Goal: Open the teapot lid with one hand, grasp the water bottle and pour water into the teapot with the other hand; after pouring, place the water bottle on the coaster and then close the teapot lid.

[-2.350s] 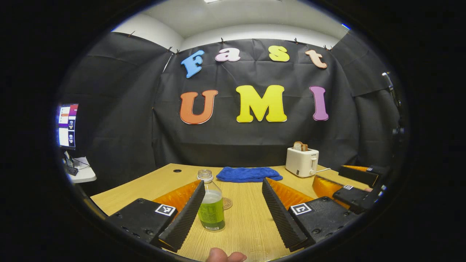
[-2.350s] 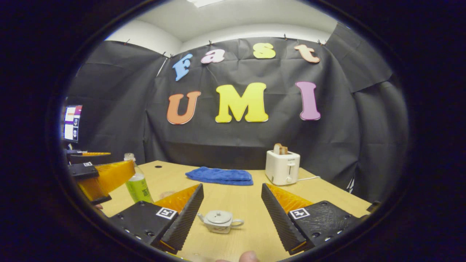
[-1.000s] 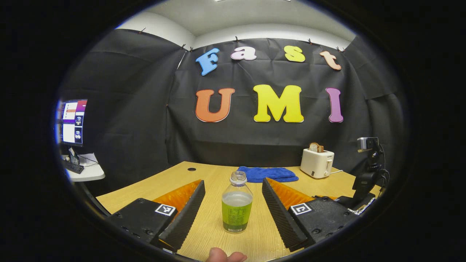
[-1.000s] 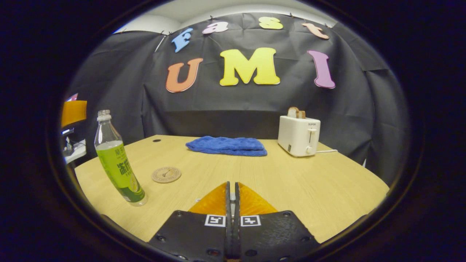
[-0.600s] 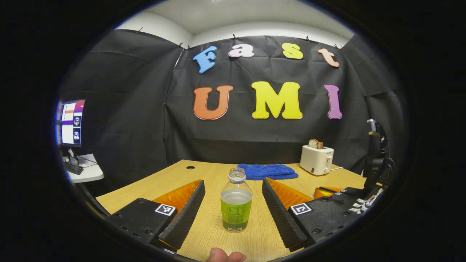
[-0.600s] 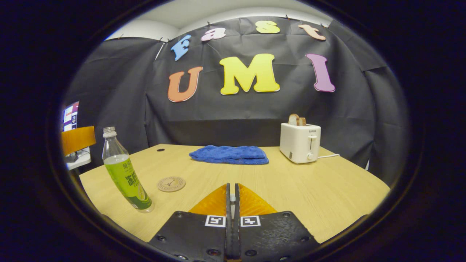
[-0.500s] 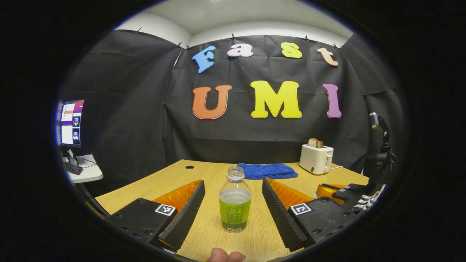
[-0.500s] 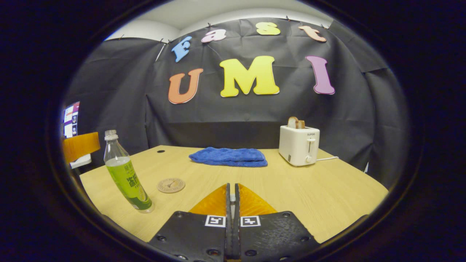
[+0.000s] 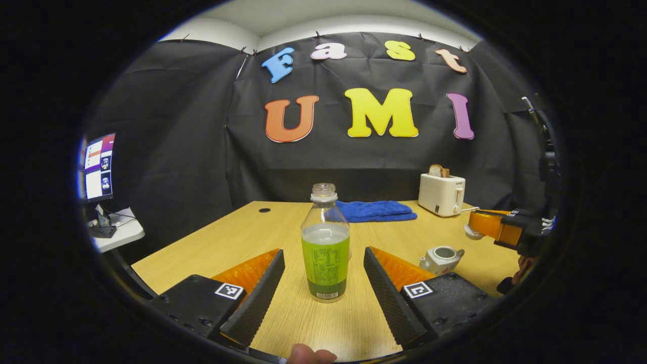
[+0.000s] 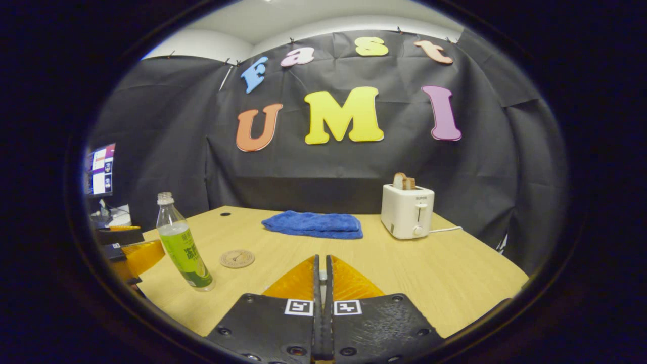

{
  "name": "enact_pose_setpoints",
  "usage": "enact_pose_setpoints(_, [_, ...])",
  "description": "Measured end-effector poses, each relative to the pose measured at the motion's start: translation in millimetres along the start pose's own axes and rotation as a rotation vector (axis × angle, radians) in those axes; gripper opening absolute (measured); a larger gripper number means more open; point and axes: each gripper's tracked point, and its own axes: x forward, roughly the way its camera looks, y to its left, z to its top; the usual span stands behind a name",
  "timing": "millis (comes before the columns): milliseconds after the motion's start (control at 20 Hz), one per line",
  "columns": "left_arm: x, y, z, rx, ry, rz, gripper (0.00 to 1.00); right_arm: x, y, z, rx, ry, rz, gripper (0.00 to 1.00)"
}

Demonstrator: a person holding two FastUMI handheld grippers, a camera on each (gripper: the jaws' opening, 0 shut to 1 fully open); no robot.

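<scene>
Standing upright on the table (image 9: 237, 242), the water bottle (image 9: 325, 242) sits dead centre between the left gripper (image 9: 323, 283) fingers, long axis vertical, cap off. Jaws wide, a clear gap to the bottle on each side; neither finger touches it. The bottle's base lies just ahead of the fingertips, so the left gripper is plainly the nearer one, and a short push forward looks enough before closing.

Right of the bottle, the teapot (image 9: 441, 259) stands with its mouth open. Beyond it, the right gripper (image 9: 477, 230) hangs above the table with a pale disc at its tip, probably the lid (image 9: 472, 232). In the right gripper view the fingers are pressed nearly together; whether both pinch the lid I cannot tell. Just beside the bottle in that view lies the coaster (image 10: 237, 258), bare.
</scene>
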Motion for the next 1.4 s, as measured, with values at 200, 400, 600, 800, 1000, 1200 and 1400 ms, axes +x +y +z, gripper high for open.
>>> enact_pose_setpoints(200, [17, -7, -19, -0.042, 0.039, -0.013, 0.99, -1, -4, -3, -0.006, 0.008, -0.003, 0.0])
enact_pose_setpoints(400, [35, -2, -41, -0.029, 0.091, 0.0, 0.99, -1, -8, -4, -0.004, 0.015, -0.01, 0.0])
enact_pose_setpoints(600, [49, 2, -50, -0.035, 0.112, 0.014, 0.99, 0, -11, -5, -0.004, 0.021, -0.014, 0.0])
enact_pose_setpoints(800, [56, 1, -53, -0.04, 0.133, 0.011, 0.99, 0, -15, -3, -0.001, 0.02, -0.016, 0.0])
enact_pose_setpoints(1000, [60, -1, -54, -0.032, 0.138, 0.007, 0.95, 0, -19, -5, -0.002, 0.026, -0.015, 0.0])
enact_pose_setpoints(1200, [62, -2, -53, -0.012, 0.142, 0.011, 0.8, 1, -26, -7, 0.005, 0.028, -0.016, 0.0])
enact_pose_setpoints(1400, [57, 9, -51, 0.089, 0.187, 0.038, 0.78, 2, -31, -10, 0.002, 0.044, -0.008, 0.0])
